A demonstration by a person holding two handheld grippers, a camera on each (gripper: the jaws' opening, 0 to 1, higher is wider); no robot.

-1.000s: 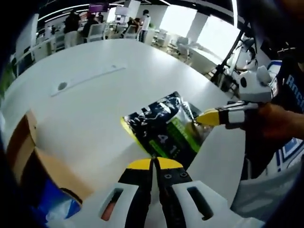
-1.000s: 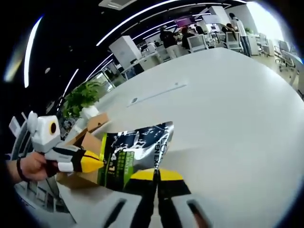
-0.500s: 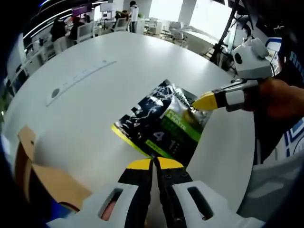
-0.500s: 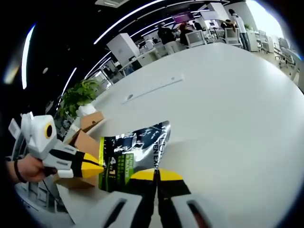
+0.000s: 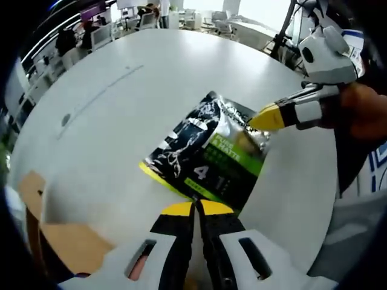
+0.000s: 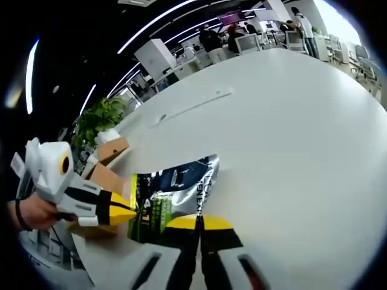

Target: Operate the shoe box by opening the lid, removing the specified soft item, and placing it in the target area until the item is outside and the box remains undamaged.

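A soft black and green pouch hangs just over the white table, held at two ends. My left gripper is shut on its near lime edge. My right gripper comes in from the right, its yellow tips shut on the pouch's far corner. In the right gripper view the pouch sits just past my right gripper, and my left gripper pinches its left edge. The brown shoe box lies open at the lower left, and its flaps show behind the left gripper.
The table stretches wide and bare beyond the pouch, with a long cable slot across it. A potted plant, desks, chairs and people stand far behind. A hand holds the right gripper.
Both grippers have kept hold of the pouch and carried it farther from the box, which has slipped toward the lower-left edge of the left gripper view. The blue contents are out of sight.
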